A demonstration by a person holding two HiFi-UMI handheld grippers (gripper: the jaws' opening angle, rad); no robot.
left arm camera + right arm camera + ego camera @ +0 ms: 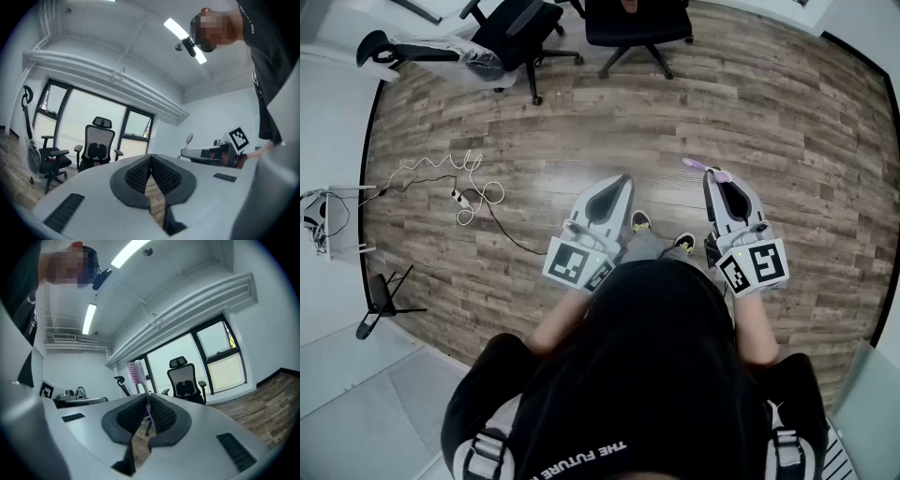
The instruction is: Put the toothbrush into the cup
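A pink and white toothbrush stands up out of my right gripper, which is shut on its handle; the bristle head points left. In the head view the toothbrush sticks out past the right gripper over the wooden floor. My left gripper is held level beside it, a little to the left. In the left gripper view the left gripper has its pads pressed together with nothing between them. No cup shows in any view.
Black office chairs stand at the far side of the wooden floor. A white cable lies coiled on the floor at left. A person in a black shirt holds both grippers. Large windows line the wall.
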